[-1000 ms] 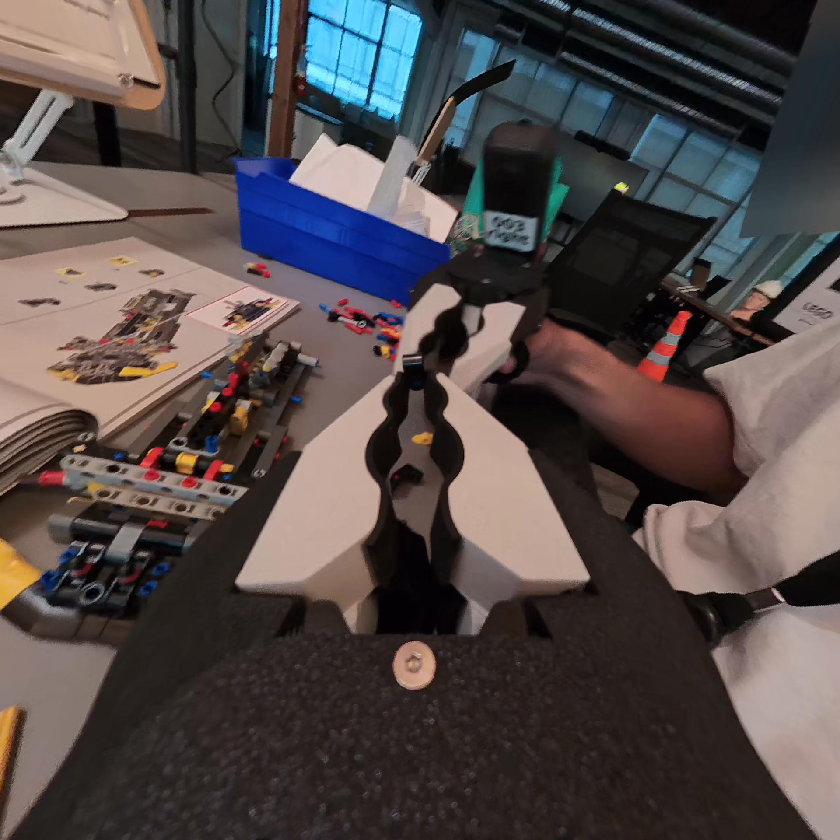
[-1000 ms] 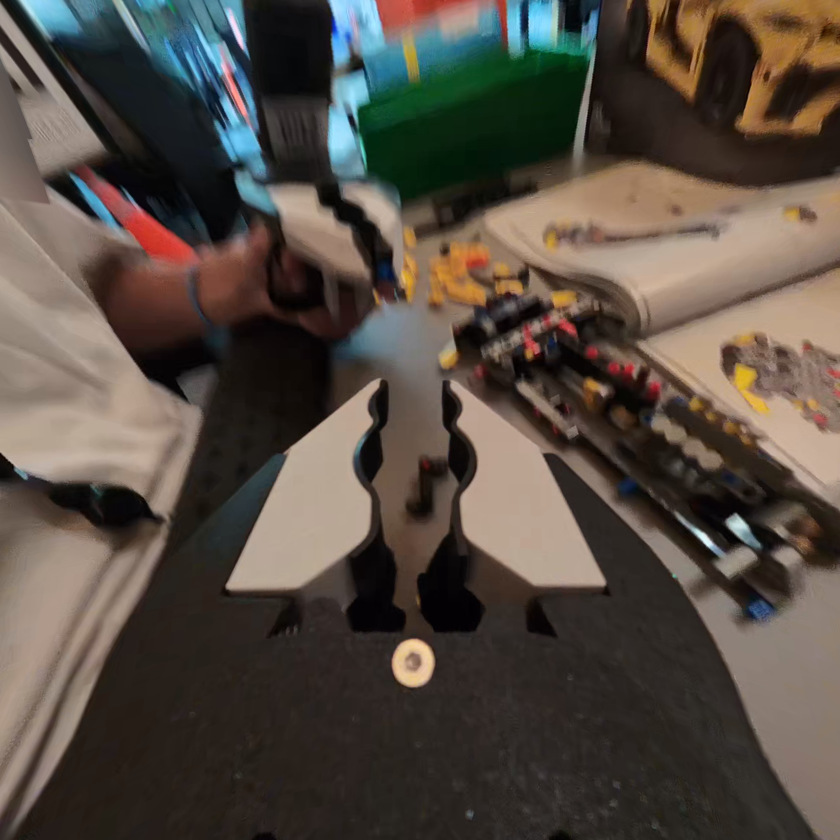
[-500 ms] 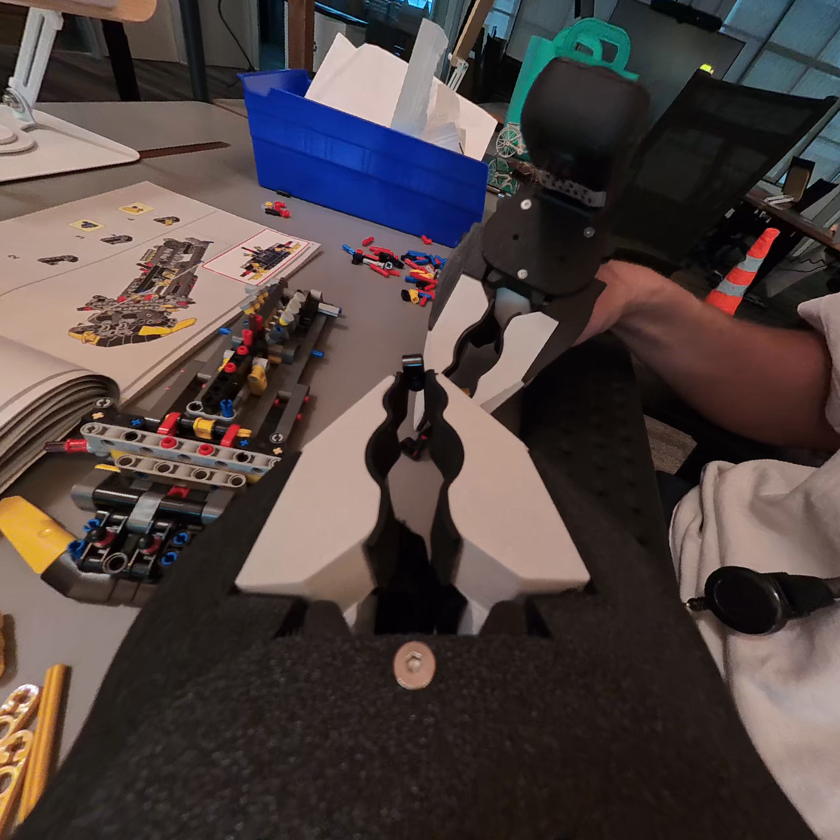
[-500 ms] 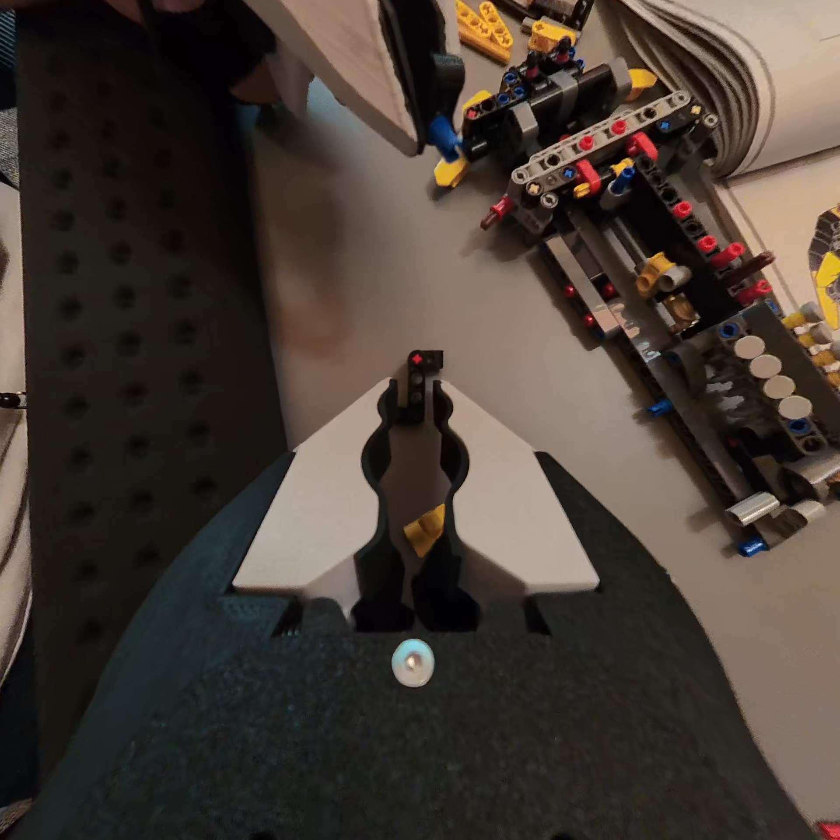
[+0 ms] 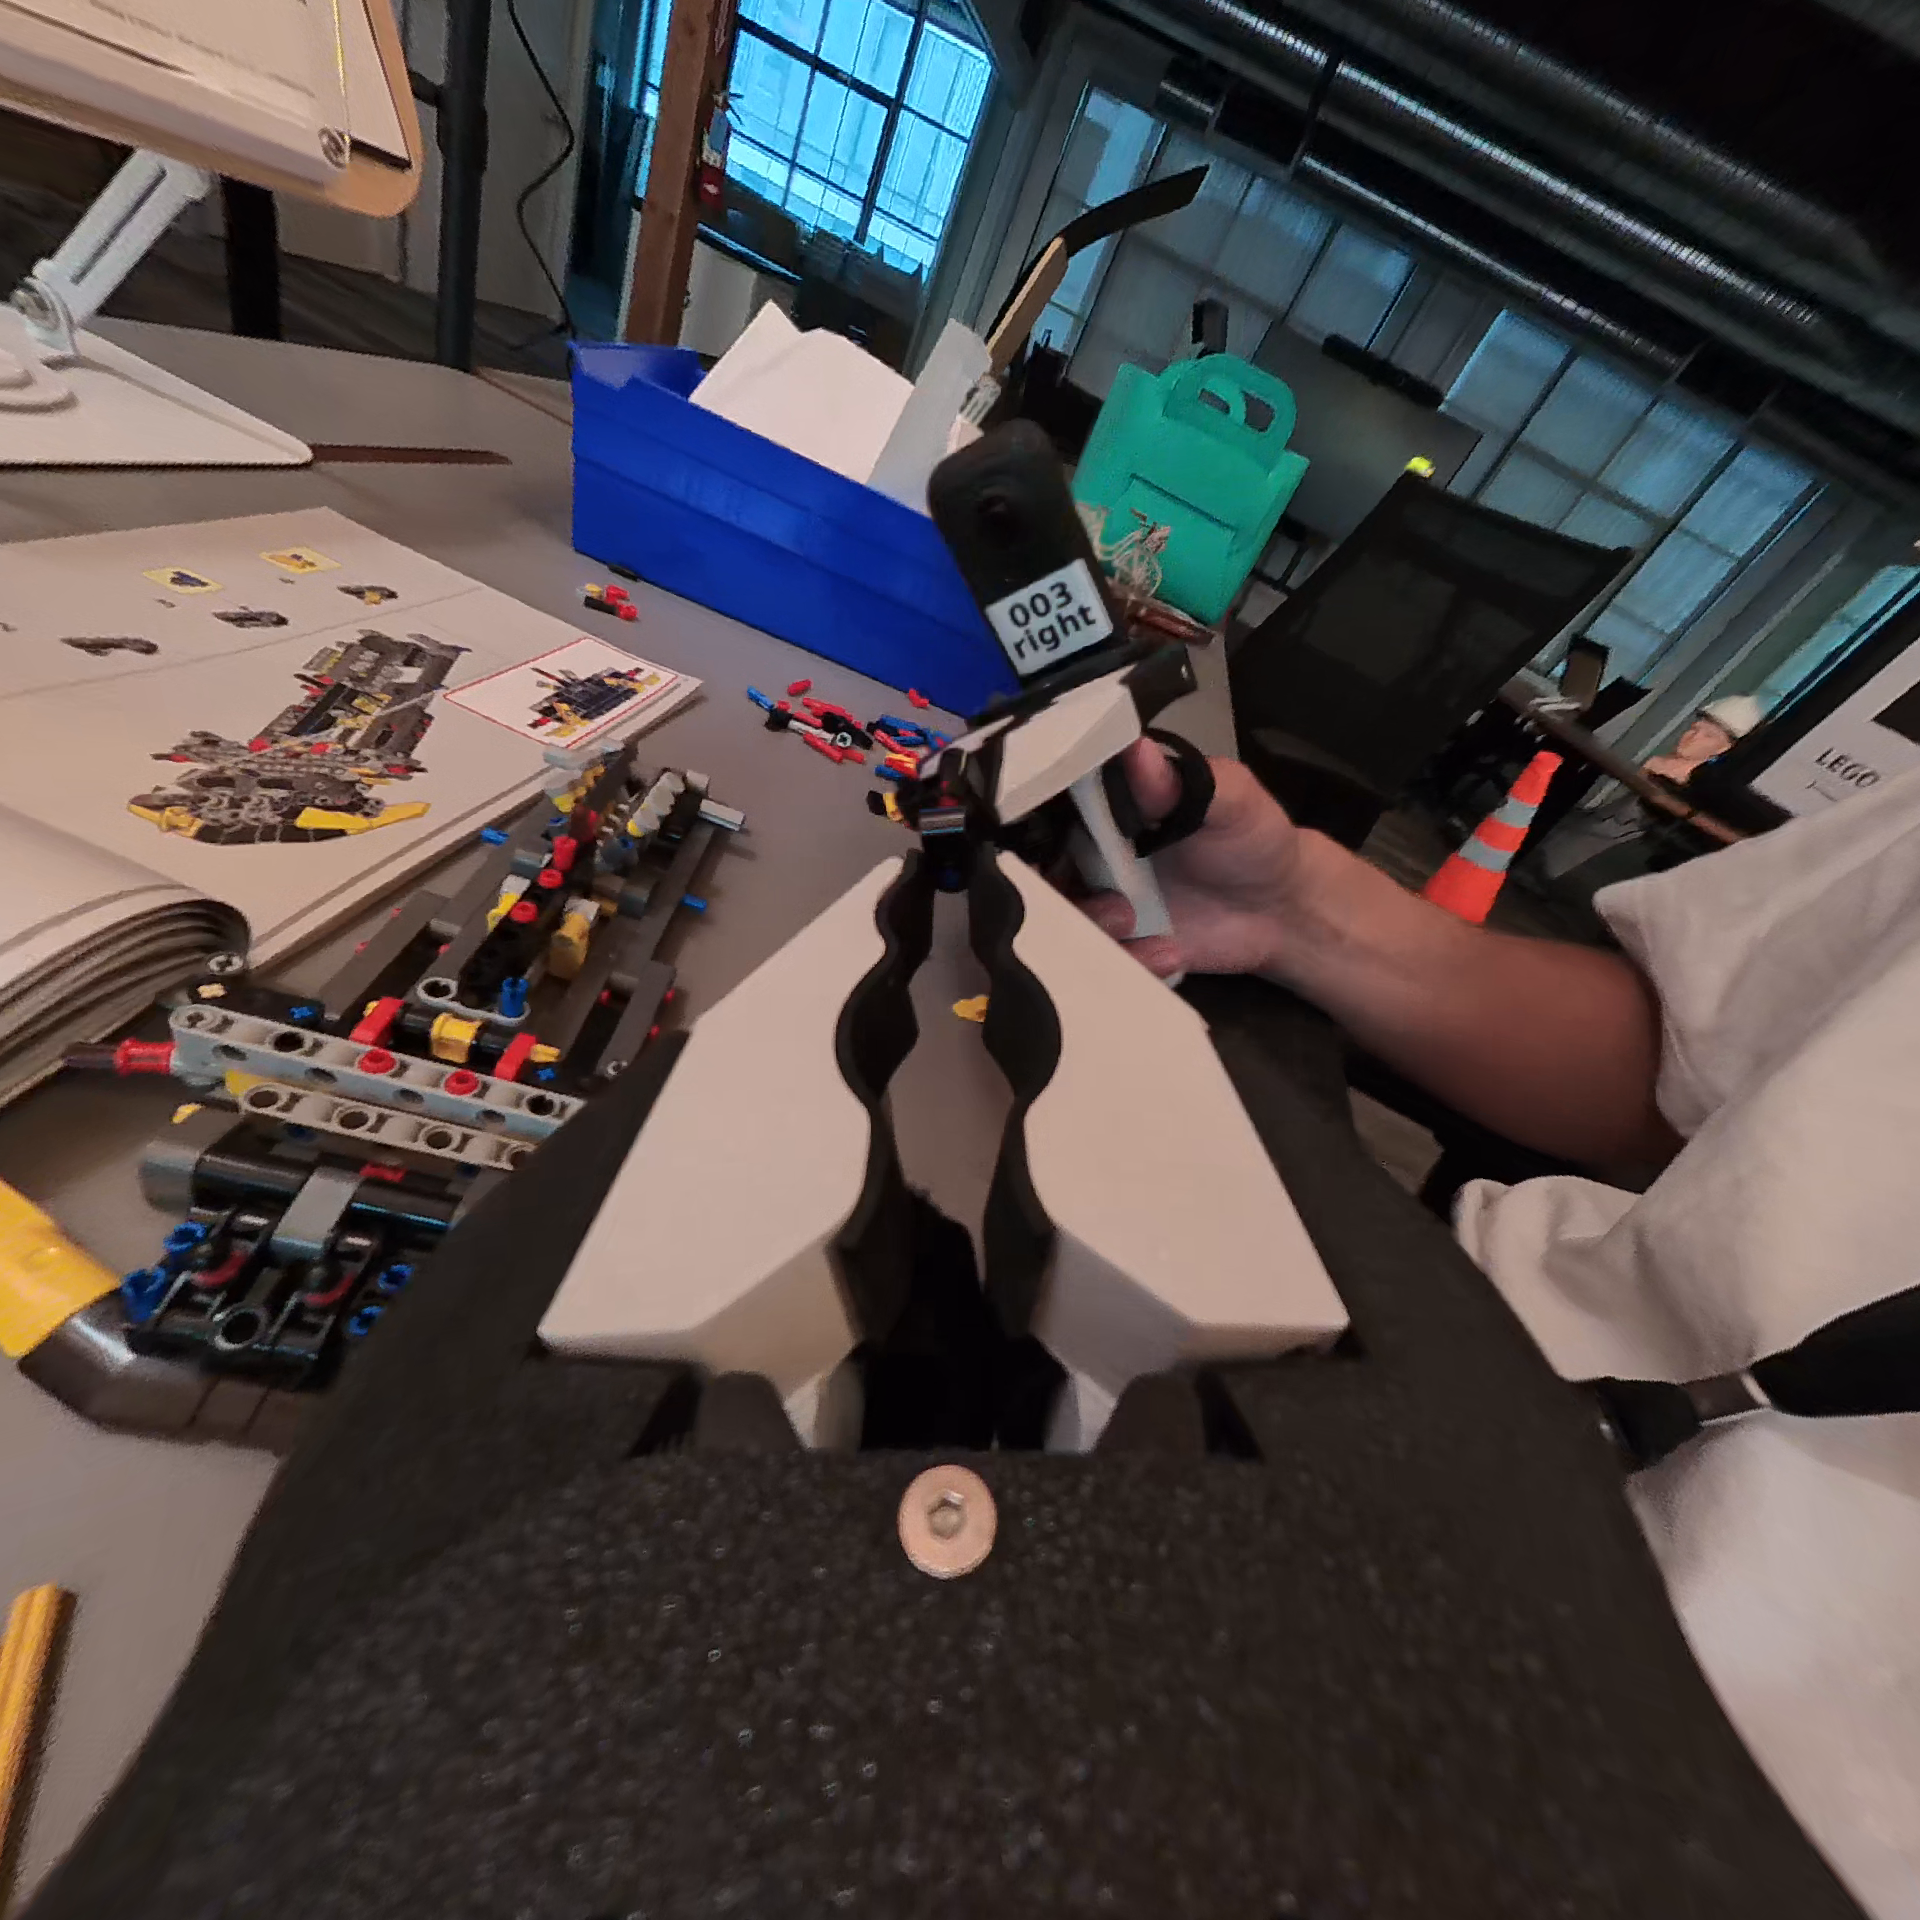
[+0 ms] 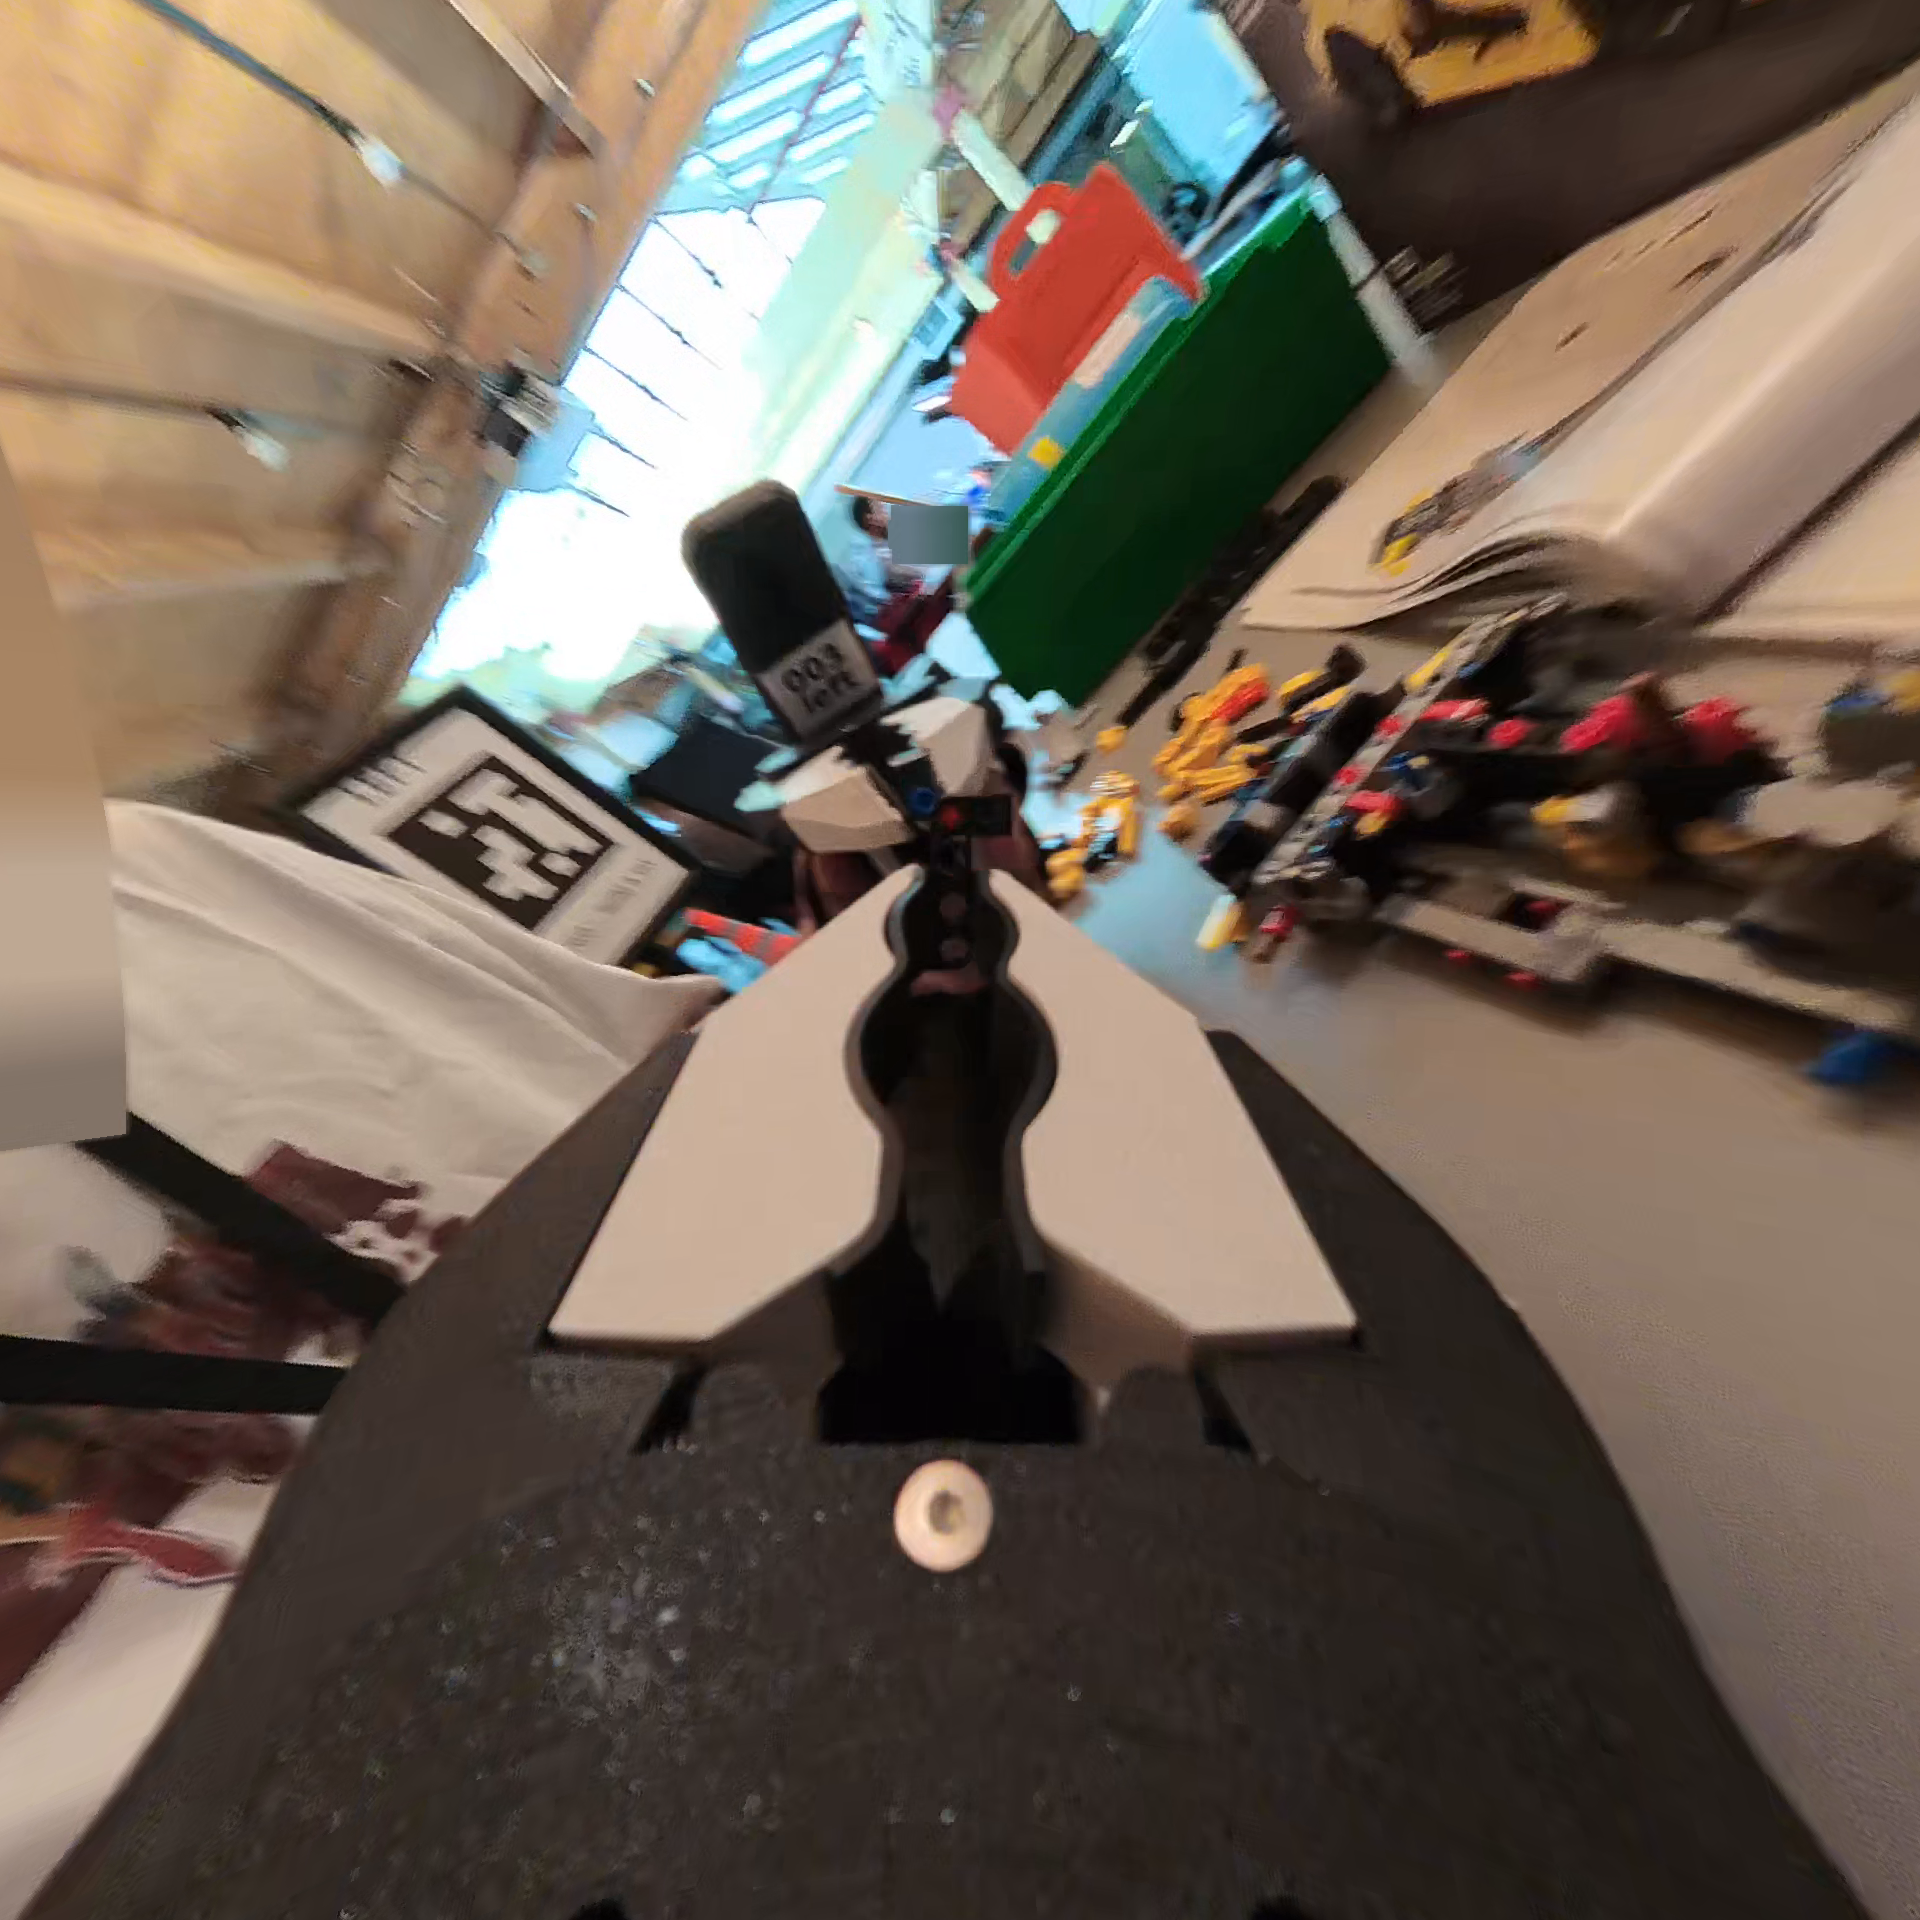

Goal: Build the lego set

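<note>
The left gripper (image 5: 948,883) pinched a blue pin (image 5: 948,881); the right gripper (image 6: 951,883) clamped a black beam (image 6: 952,914) bearing a red pin. Both met above the desk's (image 5: 831,862) near edge, the chassis (image 5: 436,1039) lying just beside.

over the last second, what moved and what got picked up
The right tongs closed on the small black beam that lay on the table, lifted it and swung up level, bringing it tip to tip with the left tongs. The left tongs kept their grip on the blue pin. The half-built model, open manual and blue bin did not move.
</note>
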The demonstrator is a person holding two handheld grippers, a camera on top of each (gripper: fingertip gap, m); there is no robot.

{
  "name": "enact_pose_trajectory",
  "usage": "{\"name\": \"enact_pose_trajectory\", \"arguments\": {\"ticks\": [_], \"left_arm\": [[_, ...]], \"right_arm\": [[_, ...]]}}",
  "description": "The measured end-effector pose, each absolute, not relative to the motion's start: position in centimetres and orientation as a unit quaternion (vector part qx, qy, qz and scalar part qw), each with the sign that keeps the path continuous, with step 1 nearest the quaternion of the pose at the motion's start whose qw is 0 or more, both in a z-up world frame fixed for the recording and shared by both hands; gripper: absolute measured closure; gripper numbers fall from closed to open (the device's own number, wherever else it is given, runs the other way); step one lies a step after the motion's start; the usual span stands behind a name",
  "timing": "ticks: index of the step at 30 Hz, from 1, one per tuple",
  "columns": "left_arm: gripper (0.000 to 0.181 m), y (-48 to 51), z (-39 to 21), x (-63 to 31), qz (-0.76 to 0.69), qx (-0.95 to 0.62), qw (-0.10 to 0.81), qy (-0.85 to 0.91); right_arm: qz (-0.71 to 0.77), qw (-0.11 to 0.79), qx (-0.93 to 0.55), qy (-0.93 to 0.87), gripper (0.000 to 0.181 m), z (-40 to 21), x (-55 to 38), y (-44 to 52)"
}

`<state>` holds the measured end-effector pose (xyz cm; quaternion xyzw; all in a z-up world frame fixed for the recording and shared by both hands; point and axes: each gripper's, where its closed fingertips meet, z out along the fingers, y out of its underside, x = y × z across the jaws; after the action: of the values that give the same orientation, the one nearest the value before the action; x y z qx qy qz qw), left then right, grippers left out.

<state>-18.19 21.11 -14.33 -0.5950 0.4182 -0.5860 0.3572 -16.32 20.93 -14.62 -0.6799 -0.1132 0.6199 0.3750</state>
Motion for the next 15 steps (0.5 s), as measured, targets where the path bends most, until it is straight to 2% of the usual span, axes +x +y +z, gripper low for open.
{"name": "enact_pose_trajectory", "arguments": {"ticks": [4, 11, 15], "left_arm": [[0.175, 20.4, -14.5, -18.0, -0.576, -0.588, 0.359, 0.440], [0.175, 20.7, -15.0, -17.9, -0.592, -0.603, 0.328, 0.423], [0.175, 20.5, -14.2, -17.9, -0.632, -0.594, 0.298, 0.399]], "right_arm": [[0.665, 0.346, -0.657, -0.075, 0.176, -14.1, -17.4, 21.3], [0.633, 0.397, -0.657, -0.099, 0.176, -13.6, -17.5, 21.5], [0.632, 0.397, -0.657, -0.106, 0.175, -13.7, -17.8, 21.5]]}}
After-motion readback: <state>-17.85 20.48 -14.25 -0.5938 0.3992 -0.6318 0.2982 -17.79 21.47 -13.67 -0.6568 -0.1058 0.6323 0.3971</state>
